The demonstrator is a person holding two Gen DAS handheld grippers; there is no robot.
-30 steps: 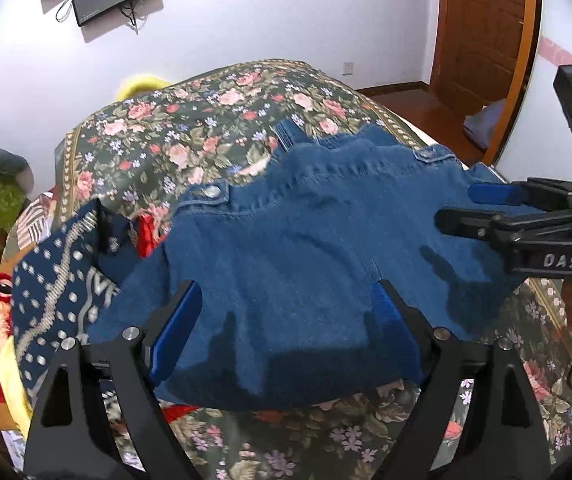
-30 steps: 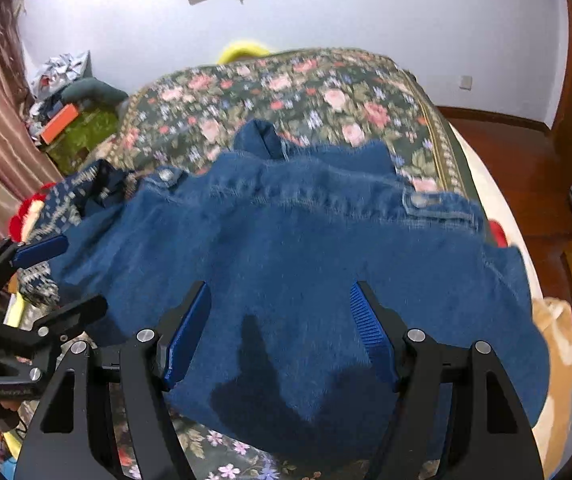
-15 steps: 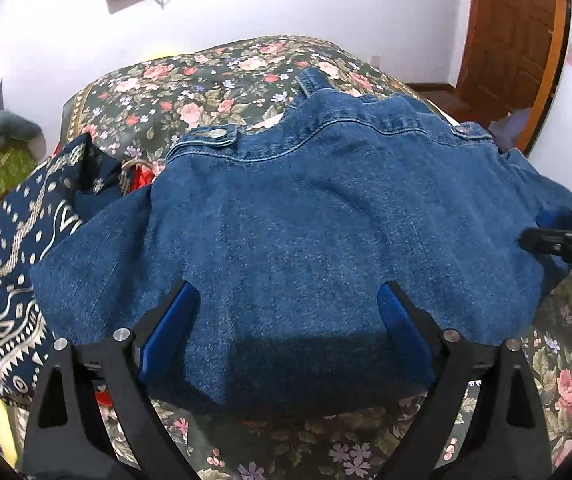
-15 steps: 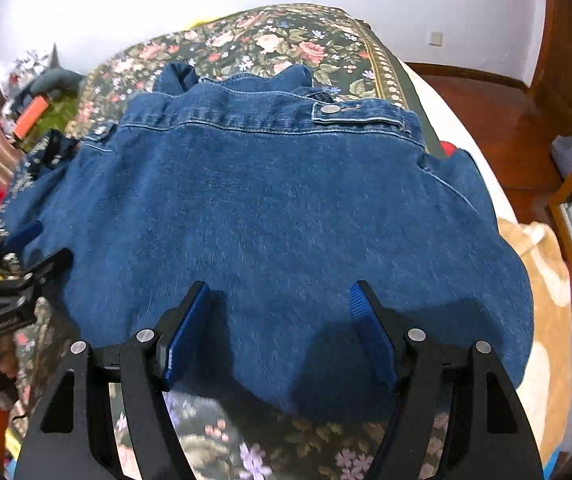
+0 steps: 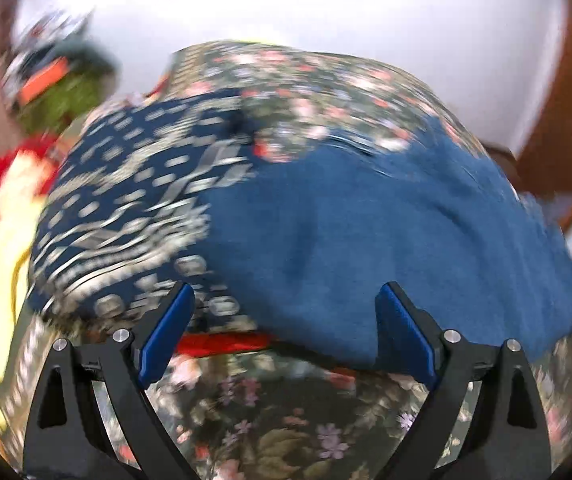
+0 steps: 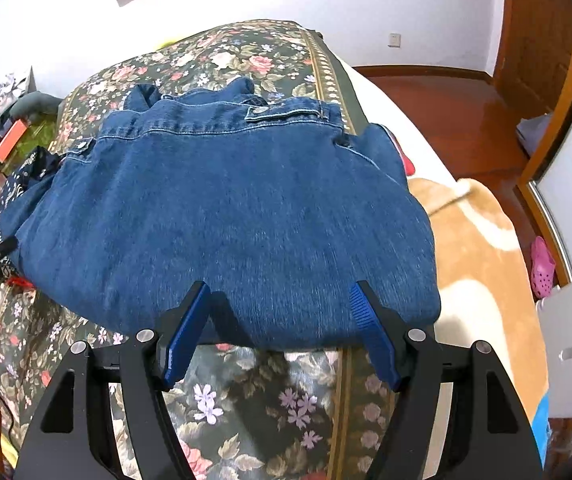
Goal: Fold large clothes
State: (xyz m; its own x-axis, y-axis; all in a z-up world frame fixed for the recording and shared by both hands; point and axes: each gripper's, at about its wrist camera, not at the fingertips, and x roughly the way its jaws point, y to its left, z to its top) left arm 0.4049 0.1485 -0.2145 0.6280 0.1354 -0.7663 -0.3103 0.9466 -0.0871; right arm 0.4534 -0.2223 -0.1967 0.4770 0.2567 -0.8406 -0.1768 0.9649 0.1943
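A folded blue denim jacket (image 6: 225, 216) lies on the floral bedspread (image 6: 245, 400), its collar at the far side. It also shows in the blurred left wrist view (image 5: 386, 240). My right gripper (image 6: 281, 336) is open and empty at the jacket's near edge. My left gripper (image 5: 286, 332) is open and empty, at the near edge where the jacket meets a navy patterned cloth (image 5: 125, 208). A red fabric strip (image 5: 221, 342) shows under the near edge.
A tan and cream blanket (image 6: 478, 264) lies to the right of the jacket. Red and yellow clothes (image 5: 1, 208) and clutter sit at the bed's left side. A wooden door (image 6: 542, 28) and a pink shoe (image 6: 542, 268) are at the right.
Both grippers have pulled back toward the near edge of the jacket. The left gripper has swung left toward the navy cloth, blurring its view. The jacket lies flatter.
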